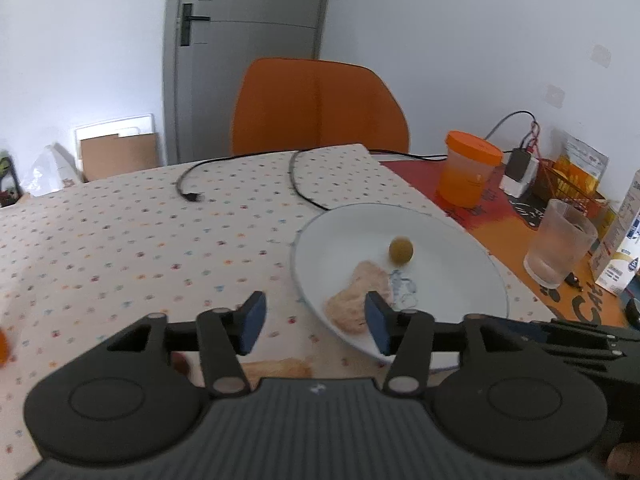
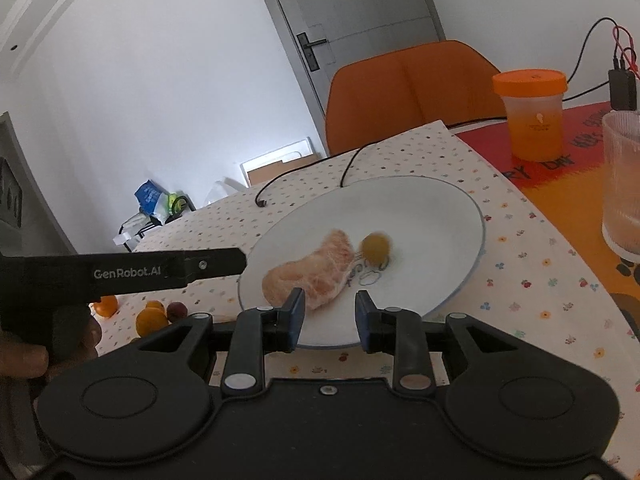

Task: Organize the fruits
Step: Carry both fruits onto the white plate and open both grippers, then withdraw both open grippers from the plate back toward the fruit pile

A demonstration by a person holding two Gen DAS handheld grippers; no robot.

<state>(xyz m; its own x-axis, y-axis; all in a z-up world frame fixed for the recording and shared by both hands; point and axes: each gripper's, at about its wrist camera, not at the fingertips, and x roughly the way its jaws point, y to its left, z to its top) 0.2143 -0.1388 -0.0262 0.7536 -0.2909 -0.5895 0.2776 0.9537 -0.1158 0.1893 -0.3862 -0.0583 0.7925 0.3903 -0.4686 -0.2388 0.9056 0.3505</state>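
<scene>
A white plate (image 1: 440, 280) (image 2: 440, 216) holds a peeled pinkish citrus segment (image 1: 360, 292) (image 2: 316, 272) and a small yellow-green round fruit (image 1: 401, 251) (image 2: 375, 248). My left gripper (image 1: 314, 322) is open and empty, just left of the plate's near rim. My right gripper (image 2: 329, 318) is open and empty over the plate's near edge, close to the segment. Small orange fruits (image 2: 150, 318) and a dark red one (image 2: 177, 311) lie on the cloth at the left, partly behind the left gripper's body (image 2: 132, 270).
A dotted tablecloth (image 1: 140, 240) covers the table. A black cable (image 1: 304, 188) lies behind the plate. An orange-lidded jar (image 1: 466, 170) (image 2: 534, 114), a ribbed glass (image 1: 560, 244) (image 2: 622, 184), a milk carton (image 1: 620, 248) and an orange chair (image 1: 320, 108) stand right and behind.
</scene>
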